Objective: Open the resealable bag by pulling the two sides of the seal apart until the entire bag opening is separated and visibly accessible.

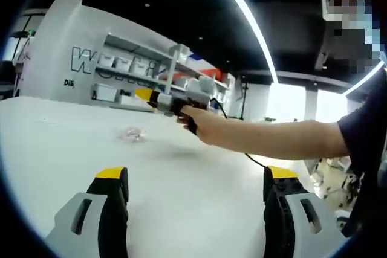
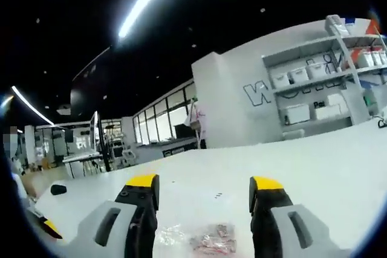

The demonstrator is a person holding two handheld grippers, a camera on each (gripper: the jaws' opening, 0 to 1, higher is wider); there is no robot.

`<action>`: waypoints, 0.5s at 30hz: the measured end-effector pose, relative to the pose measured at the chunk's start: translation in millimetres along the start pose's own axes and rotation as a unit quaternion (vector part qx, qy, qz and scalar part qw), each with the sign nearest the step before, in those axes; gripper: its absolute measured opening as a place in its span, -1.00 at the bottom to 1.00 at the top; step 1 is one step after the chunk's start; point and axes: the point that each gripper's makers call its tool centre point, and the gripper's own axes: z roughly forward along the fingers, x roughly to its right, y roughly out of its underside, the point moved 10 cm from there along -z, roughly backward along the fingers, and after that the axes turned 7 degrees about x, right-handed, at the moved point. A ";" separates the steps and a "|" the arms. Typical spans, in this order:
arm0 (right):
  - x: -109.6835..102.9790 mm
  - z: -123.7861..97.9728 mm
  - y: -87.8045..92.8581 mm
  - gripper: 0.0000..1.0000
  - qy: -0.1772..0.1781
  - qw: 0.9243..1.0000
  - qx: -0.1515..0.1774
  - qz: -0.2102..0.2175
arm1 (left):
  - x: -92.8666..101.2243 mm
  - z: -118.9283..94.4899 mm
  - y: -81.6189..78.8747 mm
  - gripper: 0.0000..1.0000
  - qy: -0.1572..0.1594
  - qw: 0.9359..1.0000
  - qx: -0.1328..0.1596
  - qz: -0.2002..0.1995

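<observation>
Both tools, left (image 1: 196,194) and right (image 2: 204,200), gape wide and hold nothing, while the bag (image 2: 202,238), clear, limp and surely light and slippery, lies on the desk (image 2: 326,173) at lower centre between the right jaws, best pinched at each seal lip.

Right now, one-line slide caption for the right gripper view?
Open right gripper poised over a clear resealable bag lying on the white table.

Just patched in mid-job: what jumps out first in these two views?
In the left gripper view, a person's bare forearm stretches in from the right, holding the right gripper over the white table, beyond a small clear bag. In the right gripper view, that resealable bag, with reddish contents, lies between the open jaws. The left gripper is open too, holding nothing.
</observation>
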 end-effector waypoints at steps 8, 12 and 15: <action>0.5 -3.7 2.0 0.84 -0.015 0.999 -0.029 -0.030 | -0.4 0.2 0.0 0.82 -0.001 1.000 0.000 0.000; -1.3 -8.1 3.2 0.94 -0.023 0.998 -0.050 -0.038 | -0.4 0.1 0.1 0.82 -0.002 1.000 0.000 0.001; -6.1 -12.5 3.4 0.98 -0.029 0.997 -0.061 -0.044 | -0.4 0.0 0.2 0.82 -0.003 1.000 0.000 0.002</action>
